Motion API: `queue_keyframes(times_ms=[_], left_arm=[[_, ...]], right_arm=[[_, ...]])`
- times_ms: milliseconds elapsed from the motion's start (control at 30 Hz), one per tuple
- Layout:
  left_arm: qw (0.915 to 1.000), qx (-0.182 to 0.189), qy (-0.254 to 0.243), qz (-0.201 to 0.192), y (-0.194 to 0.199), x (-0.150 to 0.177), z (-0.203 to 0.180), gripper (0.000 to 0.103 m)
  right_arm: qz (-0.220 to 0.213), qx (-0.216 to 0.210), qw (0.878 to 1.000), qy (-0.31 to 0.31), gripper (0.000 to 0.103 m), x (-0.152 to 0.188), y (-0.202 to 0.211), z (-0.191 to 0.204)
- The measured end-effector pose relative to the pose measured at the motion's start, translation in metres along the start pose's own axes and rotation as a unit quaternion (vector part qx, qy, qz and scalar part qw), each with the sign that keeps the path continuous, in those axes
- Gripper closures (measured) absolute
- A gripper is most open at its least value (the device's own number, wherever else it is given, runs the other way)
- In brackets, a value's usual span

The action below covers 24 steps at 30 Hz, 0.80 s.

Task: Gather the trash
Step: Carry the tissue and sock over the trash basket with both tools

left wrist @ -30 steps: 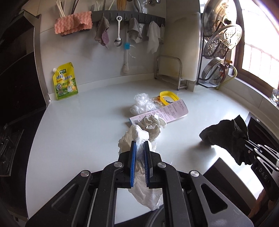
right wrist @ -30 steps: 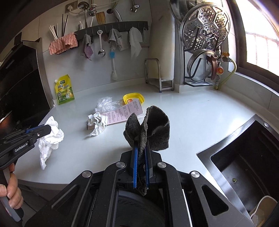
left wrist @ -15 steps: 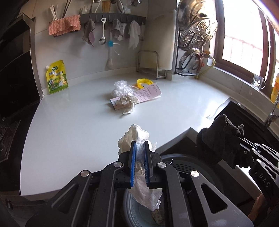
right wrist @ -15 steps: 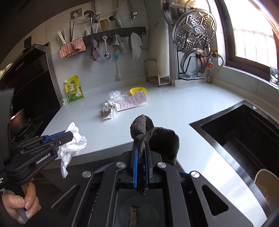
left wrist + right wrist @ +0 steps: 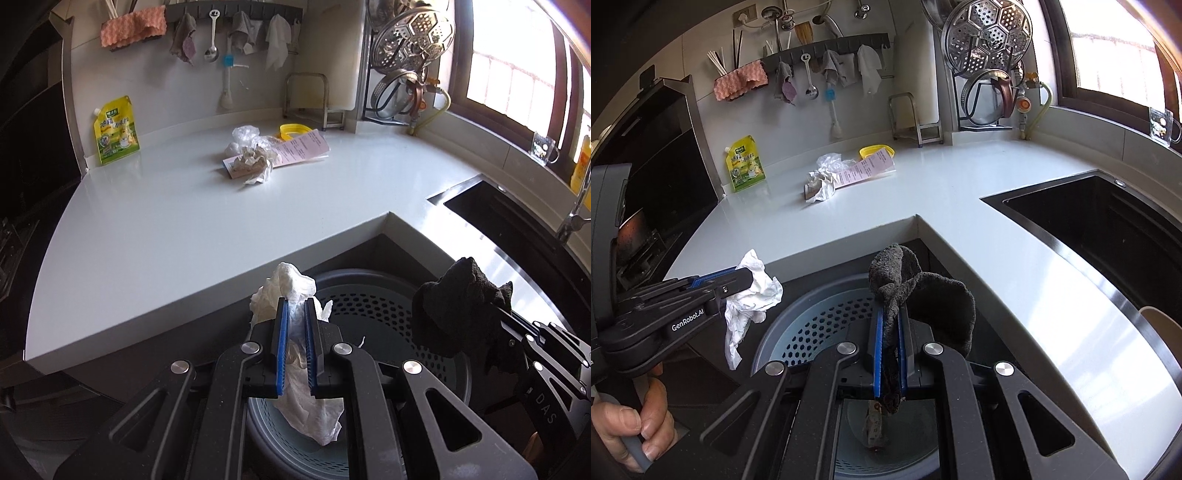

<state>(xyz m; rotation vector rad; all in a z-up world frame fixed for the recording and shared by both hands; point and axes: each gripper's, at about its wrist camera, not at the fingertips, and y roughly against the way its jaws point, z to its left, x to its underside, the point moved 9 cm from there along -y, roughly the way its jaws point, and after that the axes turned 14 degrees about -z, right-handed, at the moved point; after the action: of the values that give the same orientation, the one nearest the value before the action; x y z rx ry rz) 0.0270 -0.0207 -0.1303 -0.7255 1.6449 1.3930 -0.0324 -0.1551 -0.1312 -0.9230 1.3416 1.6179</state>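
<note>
The left gripper (image 5: pixel 296 304) was clamped on a crumpled white tissue (image 5: pixel 291 286), held over the perforated grey trash bin (image 5: pixel 373 306) below the counter edge. The right gripper (image 5: pixel 891 314) pinched a dark cloth (image 5: pixel 923 291) above the same bin. Both grippers' bodies hid most of the bin's floor; something small lay there, perhaps a wrapper (image 5: pixel 873 424). More trash (image 5: pixel 251 164) sat on the white counter (image 5: pixel 166 221), well apart.

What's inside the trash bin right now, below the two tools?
In the trash bin, one brownish scrap lies on the bottom, under the right tool clamping the dark cloth. The tools' frames cover the rest of the bottom.
</note>
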Motion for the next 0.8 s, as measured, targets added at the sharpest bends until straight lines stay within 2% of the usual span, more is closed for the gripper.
queue_keyframes(times_ms=[467, 800], left_arm=[[0.9988, -0.009, 0.006, 0.048, -0.015, 0.041, -0.001, 0.094], [0.9975, -0.007, 0.010, 0.070, -0.023, 0.055, -0.002, 0.094]], right_arm=[[0.048, 0.007, 0.999, 0.014, 0.096, 0.037, -0.019, 0.006], [0.075, 0.001, 0.997, 0.012, 0.096, 0.053, -0.030, 0.007]])
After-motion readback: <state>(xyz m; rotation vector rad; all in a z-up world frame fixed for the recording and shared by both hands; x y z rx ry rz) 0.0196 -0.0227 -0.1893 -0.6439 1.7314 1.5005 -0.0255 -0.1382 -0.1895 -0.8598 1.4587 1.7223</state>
